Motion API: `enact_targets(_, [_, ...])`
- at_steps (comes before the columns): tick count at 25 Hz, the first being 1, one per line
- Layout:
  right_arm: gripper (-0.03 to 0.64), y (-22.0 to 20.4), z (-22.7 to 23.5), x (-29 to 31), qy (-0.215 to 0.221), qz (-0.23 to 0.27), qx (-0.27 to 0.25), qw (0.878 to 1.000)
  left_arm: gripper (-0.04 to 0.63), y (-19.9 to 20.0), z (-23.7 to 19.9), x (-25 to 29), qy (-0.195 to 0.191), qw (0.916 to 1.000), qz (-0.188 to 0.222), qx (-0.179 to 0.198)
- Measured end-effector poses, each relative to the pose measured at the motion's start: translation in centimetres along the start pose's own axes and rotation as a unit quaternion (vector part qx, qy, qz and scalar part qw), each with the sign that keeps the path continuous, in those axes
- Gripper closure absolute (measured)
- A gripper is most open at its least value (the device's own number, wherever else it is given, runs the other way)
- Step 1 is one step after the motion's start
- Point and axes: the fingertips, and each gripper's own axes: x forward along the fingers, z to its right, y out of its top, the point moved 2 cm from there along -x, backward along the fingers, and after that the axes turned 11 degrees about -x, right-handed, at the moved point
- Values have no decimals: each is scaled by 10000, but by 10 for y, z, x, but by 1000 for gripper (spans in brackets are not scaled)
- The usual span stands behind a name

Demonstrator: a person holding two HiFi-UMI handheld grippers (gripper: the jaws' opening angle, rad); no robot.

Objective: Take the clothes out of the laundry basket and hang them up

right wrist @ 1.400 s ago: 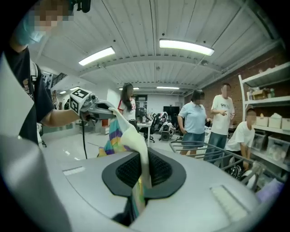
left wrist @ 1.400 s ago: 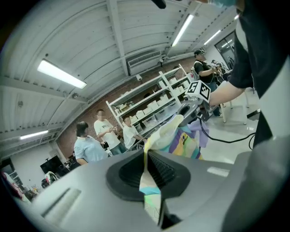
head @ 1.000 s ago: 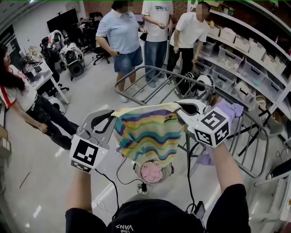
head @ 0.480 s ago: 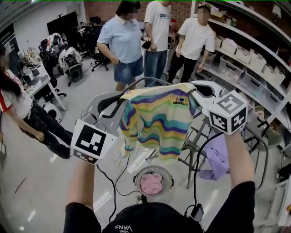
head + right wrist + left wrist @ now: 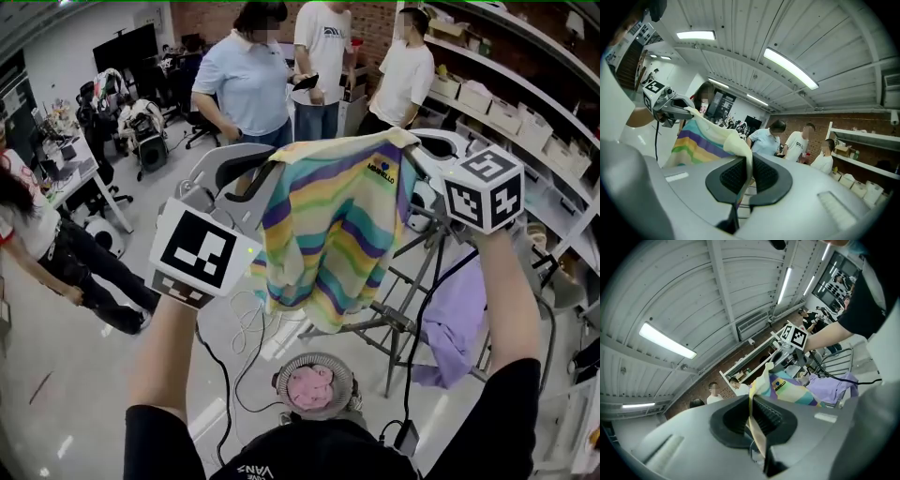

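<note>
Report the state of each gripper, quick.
Left gripper: shut on one top corner of the striped shirt.
Right gripper: shut on the shirt's other top corner.

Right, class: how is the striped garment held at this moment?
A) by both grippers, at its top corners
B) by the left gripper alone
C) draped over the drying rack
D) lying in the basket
A: the striped garment hangs spread between the left gripper and the right gripper, and each gripper view shows jaws shut on its cloth.
</note>
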Motion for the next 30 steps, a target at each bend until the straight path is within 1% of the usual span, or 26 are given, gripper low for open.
enact_targets(2, [603, -4, 20, 4, 6, 86, -3, 10000, 578, 7, 0, 18, 120, 9999, -9, 32])
enact_targets(7, [603, -20, 68, 20, 113, 226, -110, 9996, 578, 24, 4, 63, 484, 9988, 4, -36])
enact_targets(12, [603, -25, 108, 40, 143, 365, -223, 9990, 578, 42, 3, 98, 772, 9970, 30, 40])
enact_targets(15, [603, -25, 126, 46, 9, 582, -267, 9979, 578, 49, 4, 111, 949, 9953, 94, 167])
enact_targets(19, [603, -21, 151, 54, -327, 908, -291, 9949, 578, 58, 4, 129, 1175, 9924, 165, 313])
enact_targets(23, [603, -28, 193, 61, -520, 1001, -110, 9936, 578, 76, 5, 169, 1281, 9908, 39, 443])
enact_targets(25, [603, -37, 204, 67, -590, 993, -12, 9933, 578, 74, 8, 184, 1282, 9905, -82, 489])
enact_targets(27, [603, -47, 203, 75, -597, 974, 107, 9934, 578, 65, 11, 190, 1275, 9904, -207, 486])
enact_targets(30, [603, -68, 193, 89, -429, 888, 285, 9947, 578, 43, 19, 195, 1242, 9903, -412, 459])
